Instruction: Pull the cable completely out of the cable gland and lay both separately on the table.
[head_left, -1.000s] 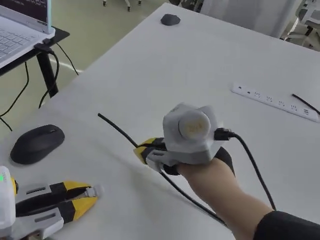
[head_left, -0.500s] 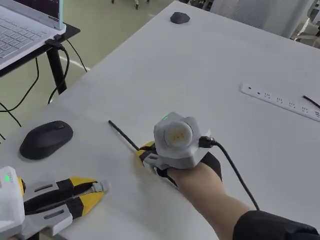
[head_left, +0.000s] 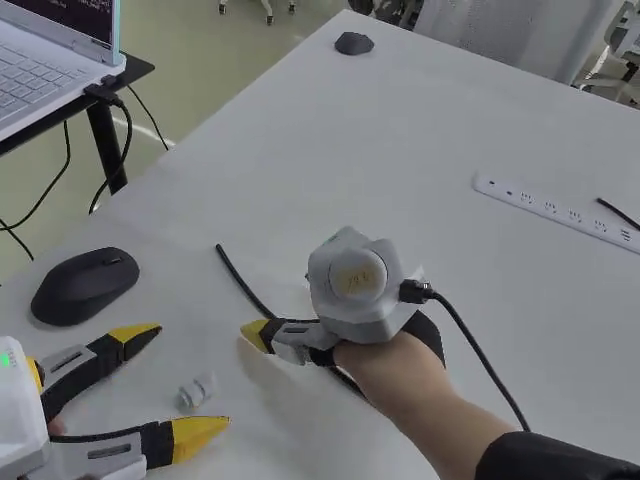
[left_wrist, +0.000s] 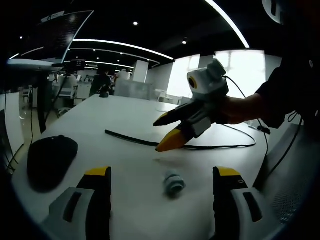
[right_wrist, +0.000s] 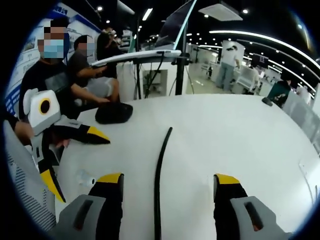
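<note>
Left gripper (head_left: 186, 378) sits at the near left of the table (head_left: 400, 150), jaws spread wide, gripping nothing. Gland (head_left: 197, 390), small and grey, lies on the table between those open jaws. In the left gripper view it's on its side, touching neither jaw.

Right gripper (right_wrist: 168, 178) is held low over the table right of the gland, hand (head_left: 395, 365) behind it, tips pointing left. Jaws are wide apart in its own view, holding nothing. Cable (head_left: 235, 272), thin and black, lies flat on the table. Its free end points far-left, and its near part passes between the open right jaws and on under the hand. Can't tell if it touches either jaw.

Cable and gland are apart, with bare table between them and the right gripper's yellow tip near that gap.

Mouse (head_left: 85, 285), black, sits at the left table edge, just far of the left gripper. Power strip (head_left: 555, 205), white, lies at the right, well apart from the work. A small dark object (head_left: 353, 43) is at the far end of the table. Laptop (head_left: 45, 60) is on a stand off the table, far left. People sit beyond the table edge in the right gripper view.
</note>
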